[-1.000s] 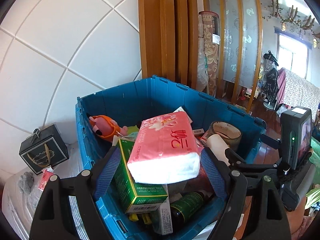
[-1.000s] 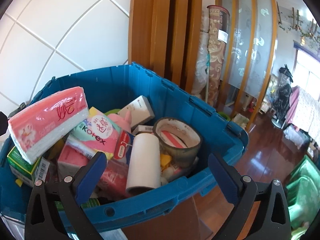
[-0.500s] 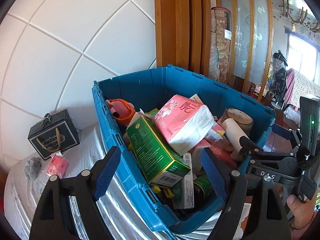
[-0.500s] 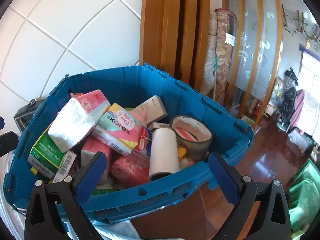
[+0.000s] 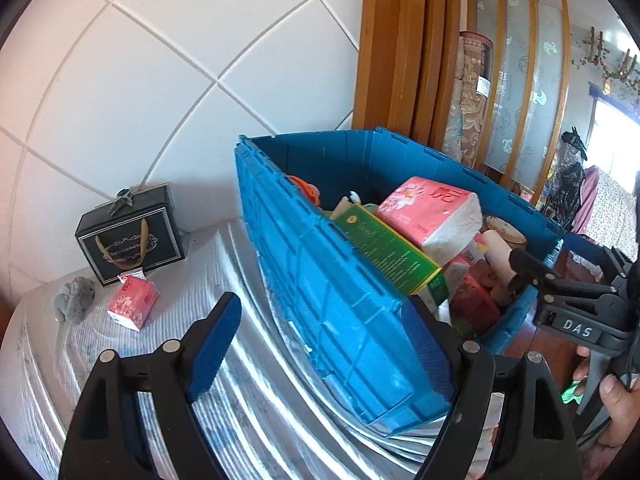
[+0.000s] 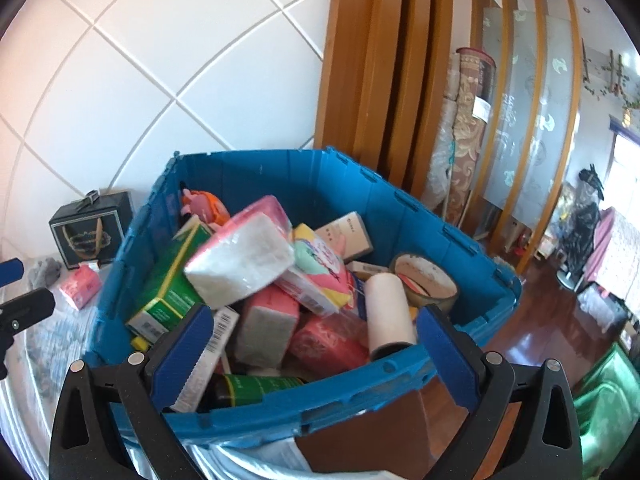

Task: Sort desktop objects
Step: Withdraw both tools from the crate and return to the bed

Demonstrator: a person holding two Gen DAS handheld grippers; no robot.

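We are holding both jaws released. On the tabletop [image 5: 192,280] left of the crate [image 5: 340,300], the pack [image 5: 133,303] is looking light and soft; squeezing its flat sides should work.

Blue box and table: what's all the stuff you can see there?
Blue box: one, on the table.
Tissue pack: one, pink and white, top of the pile.
Green carton: one, left side of the box.
Tape roll: one, brown, right side.
White roll: one, beside the tape.
Dark bottle: one, near wall.
Black gift box: one, by the wall.
Small pink pack: one, on the table.
Left claw: open.
Right claw: open.
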